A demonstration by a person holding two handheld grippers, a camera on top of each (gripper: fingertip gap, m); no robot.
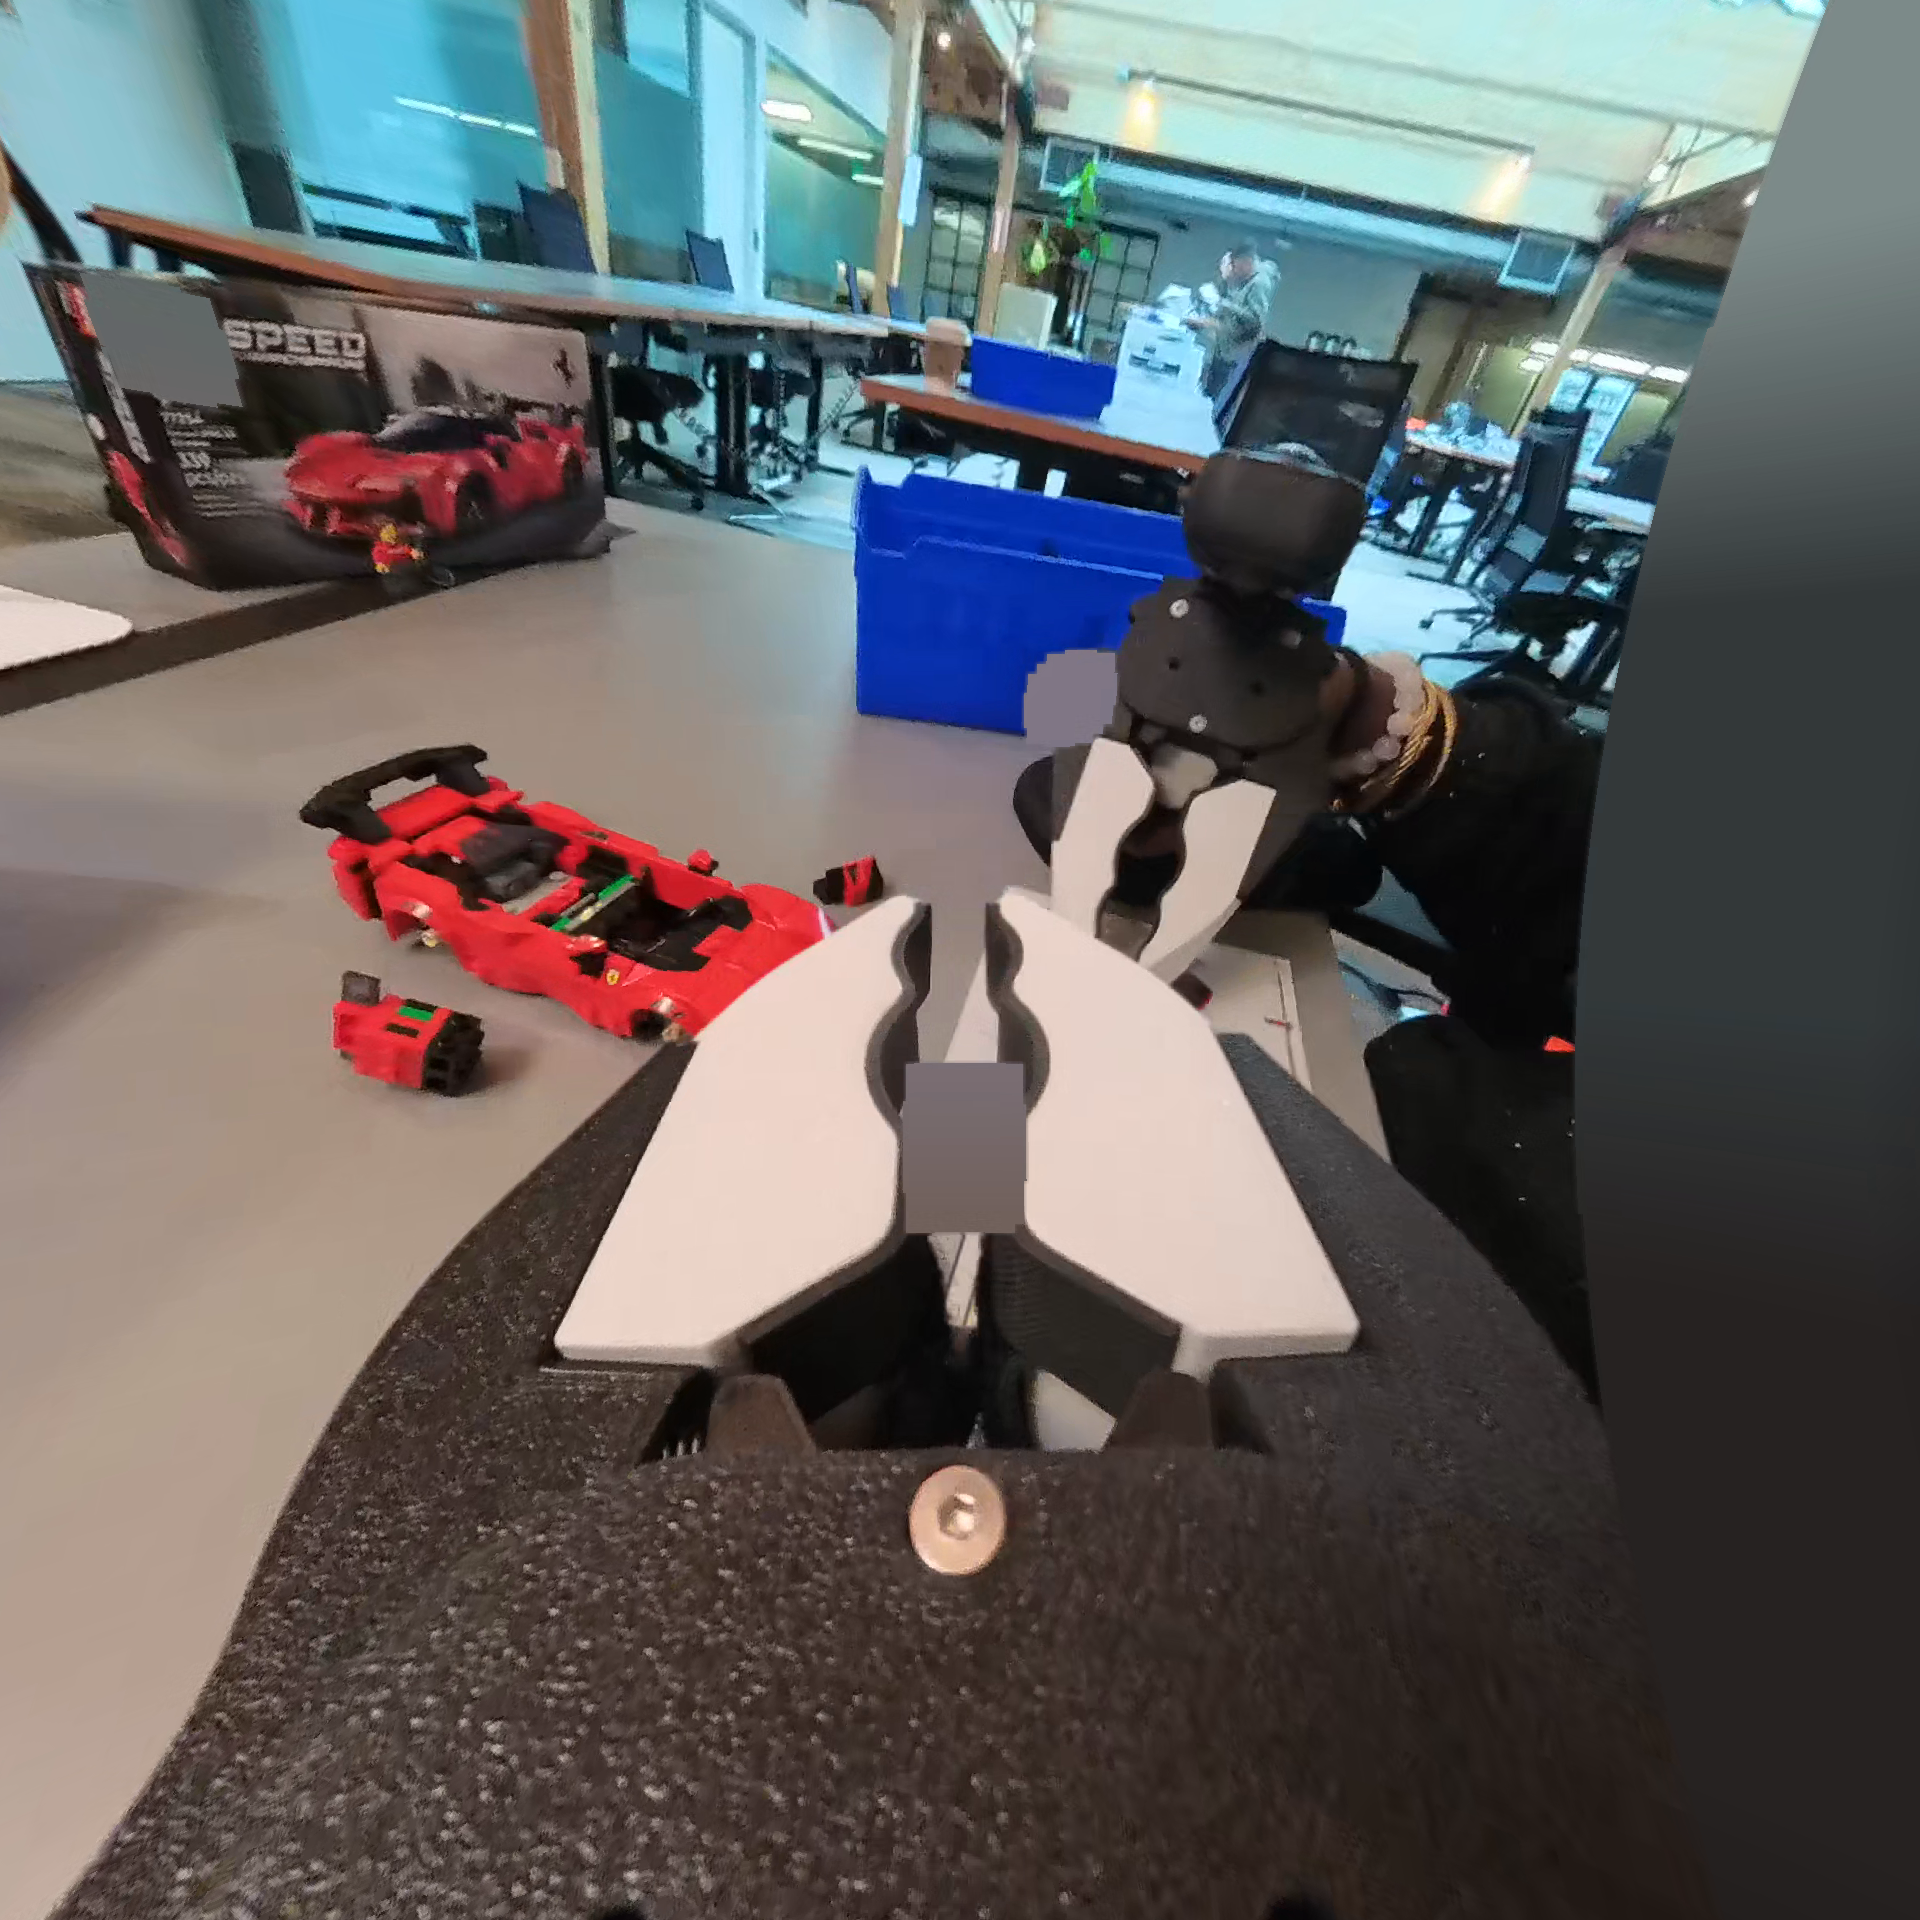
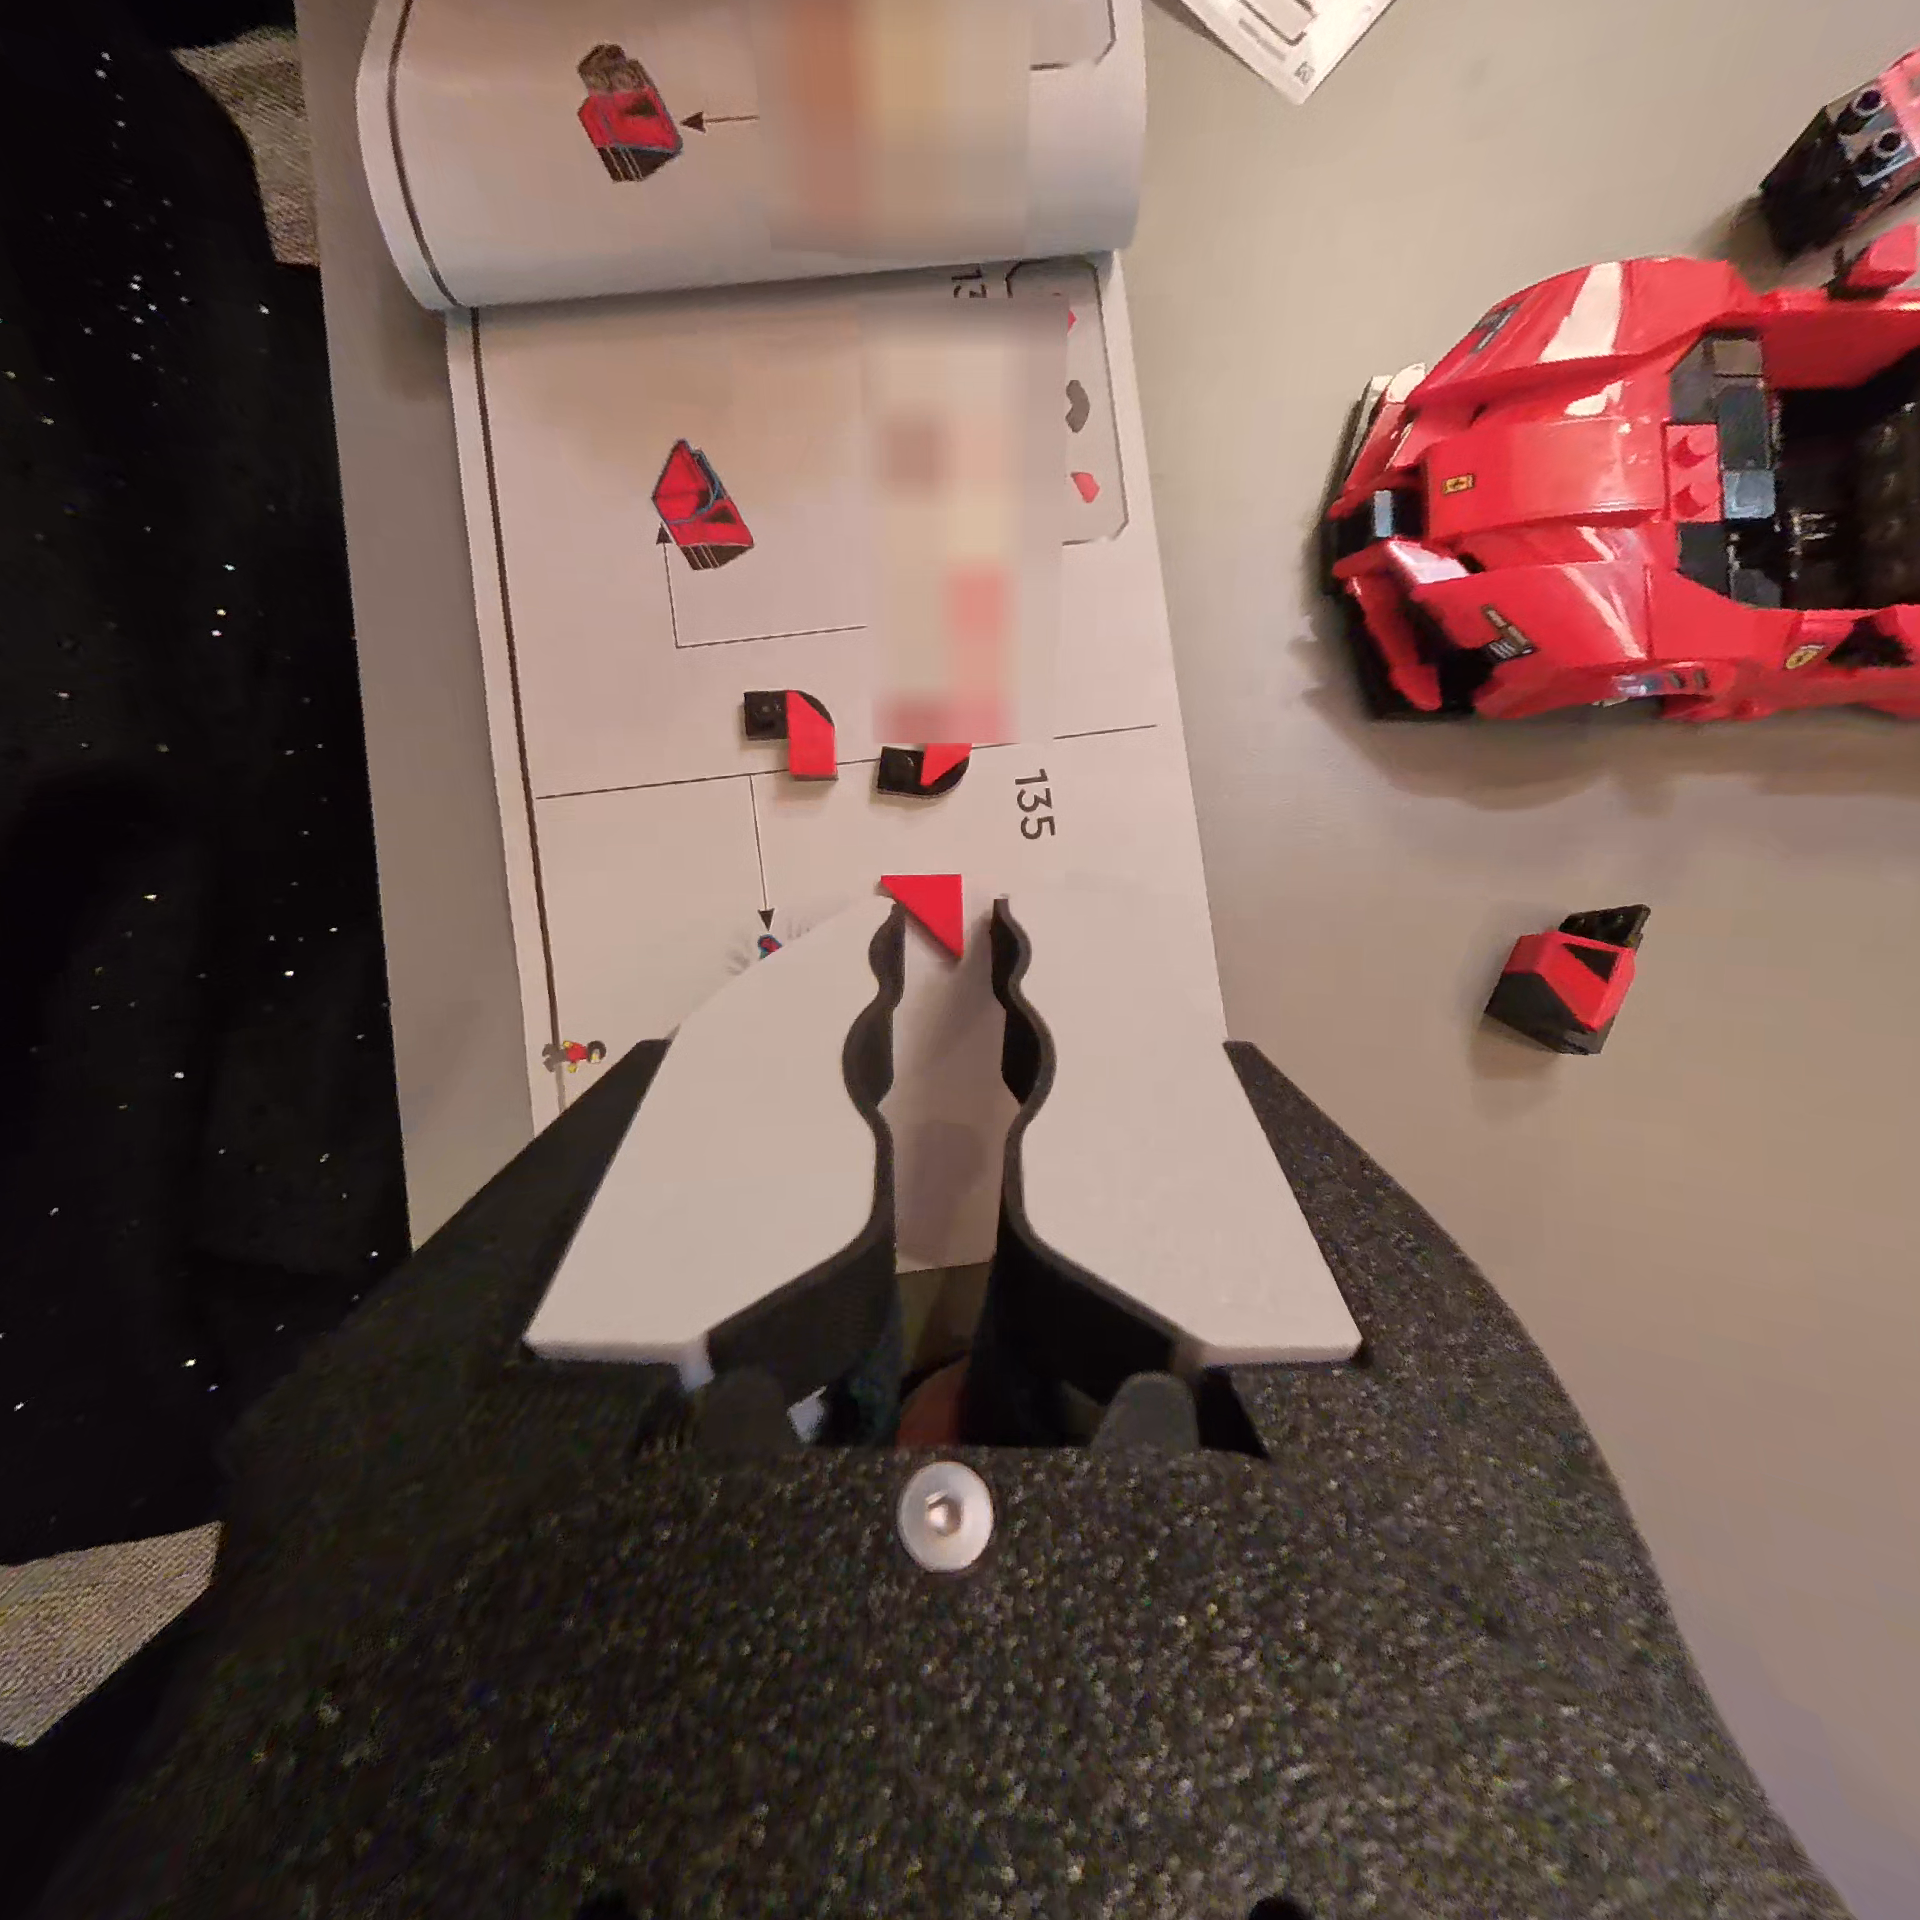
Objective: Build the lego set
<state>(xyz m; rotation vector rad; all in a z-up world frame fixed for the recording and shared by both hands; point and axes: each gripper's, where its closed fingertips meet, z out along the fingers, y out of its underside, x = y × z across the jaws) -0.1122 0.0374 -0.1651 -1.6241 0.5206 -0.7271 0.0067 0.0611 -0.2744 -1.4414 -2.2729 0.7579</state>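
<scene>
A part-built red lego car (image 1: 561, 904) lies on the grey table; it also shows in the right wrist view (image 2: 1621, 499). My right gripper (image 2: 948, 914) points down at the open instruction booklet (image 2: 831, 582), its jaws open around a small red triangular piece (image 2: 930, 906) that lies on the page. Two small black-and-red pieces (image 2: 795, 732) (image 2: 920, 771) lie just beyond it. My left gripper (image 1: 961, 909) hovers over the table near the car's nose, open by a narrow gap and empty. The right gripper (image 1: 1138, 940) shows just beyond it.
A small red-and-black sub-assembly (image 2: 1564, 977) lies right of the booklet, and another (image 1: 405, 1039) left of the car. The set's box (image 1: 343, 436) stands at the back left and a blue bin (image 1: 987, 613) behind. A hand with bracelets (image 1: 1392, 727) holds the right gripper. Spacing between my two grippers at the tips: around 15 cm.
</scene>
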